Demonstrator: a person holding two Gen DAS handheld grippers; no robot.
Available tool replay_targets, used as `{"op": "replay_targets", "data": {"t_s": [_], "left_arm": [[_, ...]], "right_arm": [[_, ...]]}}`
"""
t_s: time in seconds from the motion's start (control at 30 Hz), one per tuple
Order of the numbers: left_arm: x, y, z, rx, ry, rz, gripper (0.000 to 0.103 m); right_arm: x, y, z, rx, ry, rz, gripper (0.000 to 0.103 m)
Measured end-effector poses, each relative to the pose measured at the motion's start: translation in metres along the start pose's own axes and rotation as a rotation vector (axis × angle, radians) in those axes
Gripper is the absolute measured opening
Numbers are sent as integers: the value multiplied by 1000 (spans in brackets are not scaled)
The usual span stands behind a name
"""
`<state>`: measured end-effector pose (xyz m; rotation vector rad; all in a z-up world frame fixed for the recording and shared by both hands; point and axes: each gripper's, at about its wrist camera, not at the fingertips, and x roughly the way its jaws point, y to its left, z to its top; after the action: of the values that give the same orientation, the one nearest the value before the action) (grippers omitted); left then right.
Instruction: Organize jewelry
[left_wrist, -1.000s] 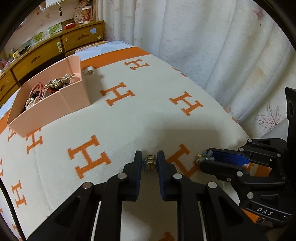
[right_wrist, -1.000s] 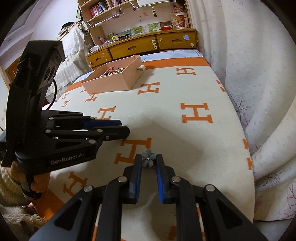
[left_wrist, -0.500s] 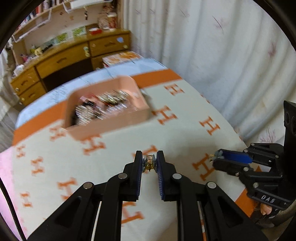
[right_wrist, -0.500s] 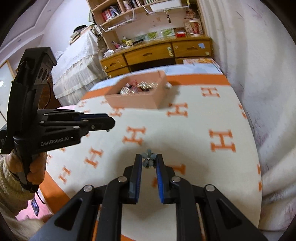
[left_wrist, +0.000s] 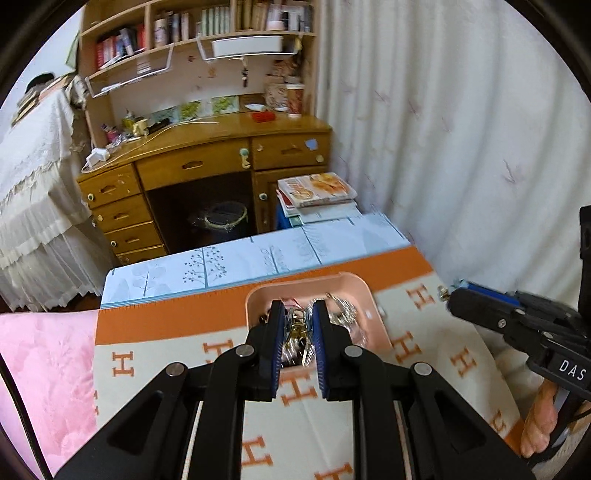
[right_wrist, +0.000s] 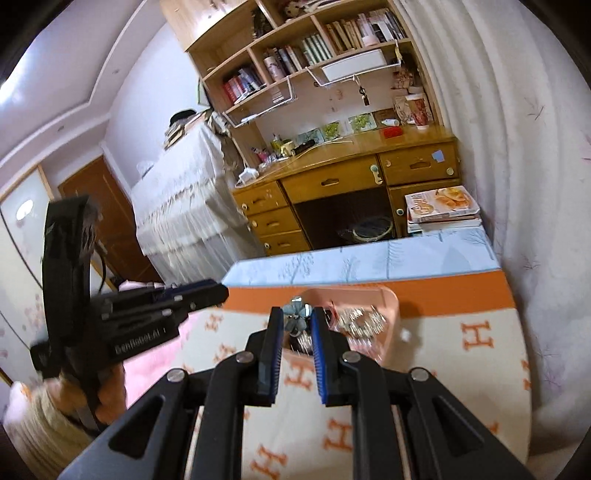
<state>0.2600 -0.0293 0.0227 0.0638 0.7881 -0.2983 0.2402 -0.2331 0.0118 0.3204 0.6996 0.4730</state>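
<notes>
Reading "DAS": right claw (left_wrist: 448, 293), over H-patterned blanket (left_wrist: 406, 339).

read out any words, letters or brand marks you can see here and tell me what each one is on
"DAS": white letters on the right claw's body, cut off at the frame edge.
"GenRobot.AI": white print on the left claw's body, blurred but legible.
"H": orange letter repeated across the blanket.
Magazine cover title: too blurred to read.
Book spines on the shelf: too small to read.

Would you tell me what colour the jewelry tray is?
Pale pink plastic jewelry tray, clearest in the left wrist view.
</notes>
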Motion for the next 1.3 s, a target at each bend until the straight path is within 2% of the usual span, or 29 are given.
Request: {"op": "replay_targets", "data": {"t_s": [0.1, 0.3, 0.37, 0.43, 0.5, 0.67, 0.87, 1.0, 1.3], "left_arm": [[36, 15, -8, -49, 62, -17, 13], [101, 21, -32, -108, 159, -51, 14], [114, 21, -37, -107, 176, -49, 26], [121, 21, -42, -114, 184, -49, 55], [121, 23, -45, -121, 169, -29, 65], [120, 36, -50, -176, 192, -50, 81], [101, 43, -68, -225, 203, -49, 85], [80, 40, -82, -240, 204, -32, 99], [9, 4, -120, -168, 152, 111, 99]], "right_arm": [[38, -13, -1, 92, 66, 35, 15], [104, -36, -25, 184, 201, 13, 15], [119, -42, -30, 200, 234, 0, 15], [130, -45, -35, 219, 281, -2, 16], [136, -47, -38, 232, 306, 1, 16], [132, -48, -41, 236, 282, -12, 28], [108, -40, -48, 209, 250, -18, 29], [86, -31, -57, 182, 231, -33, 29], [25, -14, -100, 148, 202, -72, 29]]}}
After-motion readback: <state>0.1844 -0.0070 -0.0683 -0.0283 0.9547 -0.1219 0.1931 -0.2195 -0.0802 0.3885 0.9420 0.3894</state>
